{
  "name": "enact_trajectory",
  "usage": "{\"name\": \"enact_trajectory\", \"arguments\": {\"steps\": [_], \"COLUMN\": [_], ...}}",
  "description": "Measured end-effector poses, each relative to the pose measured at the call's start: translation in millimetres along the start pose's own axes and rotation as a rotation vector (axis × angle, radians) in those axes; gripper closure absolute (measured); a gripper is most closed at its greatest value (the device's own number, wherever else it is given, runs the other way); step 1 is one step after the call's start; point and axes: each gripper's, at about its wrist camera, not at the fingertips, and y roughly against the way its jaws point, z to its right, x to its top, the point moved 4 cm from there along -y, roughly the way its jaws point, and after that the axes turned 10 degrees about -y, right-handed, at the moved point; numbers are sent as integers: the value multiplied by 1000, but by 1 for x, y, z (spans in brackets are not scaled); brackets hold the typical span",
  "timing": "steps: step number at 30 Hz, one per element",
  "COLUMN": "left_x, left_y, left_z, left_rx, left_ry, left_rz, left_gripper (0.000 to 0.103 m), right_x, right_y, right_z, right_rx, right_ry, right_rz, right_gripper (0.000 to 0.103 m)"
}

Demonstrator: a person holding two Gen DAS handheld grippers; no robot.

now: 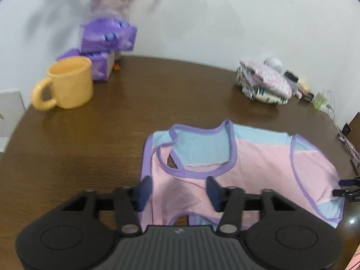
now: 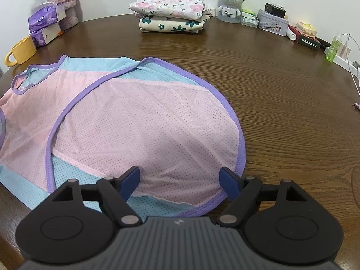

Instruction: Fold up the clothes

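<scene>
Both the left gripper (image 1: 178, 192) and right gripper (image 2: 180, 180) hang wide open over the pink vest (image 2: 144, 121) on the table (image 2: 281, 103), gripping nothing

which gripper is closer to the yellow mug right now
Left. The left gripper hovers open over the garment's mug-side end, yellow mug ahead-left. The right gripper is at the opposite end, mug far left.

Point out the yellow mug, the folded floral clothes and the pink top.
yellow mug (image 1: 72, 83): left wrist view, on its side wall.
folded floral clothes (image 2: 172, 2): right wrist view, on the top piece.
pink top (image 2: 148, 121): right wrist view, on the pink mesh.
</scene>
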Motion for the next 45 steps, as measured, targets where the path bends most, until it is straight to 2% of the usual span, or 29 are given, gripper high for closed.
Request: {"name": "enact_trajectory", "arguments": {"steps": [1,3,6,12,18,20,27,30,34,38,42,45], "left_x": [1,2,-3,-16,-16,-15,-18,-15,-4,-4,-19,-35], "left_y": [-9,-27,-30,-18,-13,-12,-12,-6,26,50,60,60], "left_z": [1,3,10,-3,-12,-11,-13,-14,4,44,90,118], "left_rx": [-4,-12,67,194,230,244,267,220,163,95,-4,-56], "left_ry": [-12,-35,-129,-184,-160,-156,-132,-63,-13,-52,-117,-130], "left_rz": [-21,-64,-83,-107,-114,-118,-96,-70,57,144,170,180], "left_gripper": [82,83,87,87,84,79,75,67,44,18,16,15], "right_x": [0,0,-1,-1,-2,-2,-2,-1,1,-8,-24,-41], "right_y": [0,0,1,0,0,0,1,2,26,46,59,67], "right_z": [0,0,0,0,1,1,1,1,-6,-19,-34,-45], "right_rx": [0,1,0,-3,-1,-1,1,12,92,132,154,176], "right_ry": [-1,-1,-1,2,2,2,4,-7,-47,-47,-42,-45], "right_rz": [1,2,0,-1,7,7,6,5,53,76,78,91], "right_gripper": [24,24,24,23,21,22,21,22,22,18,7,1]}}
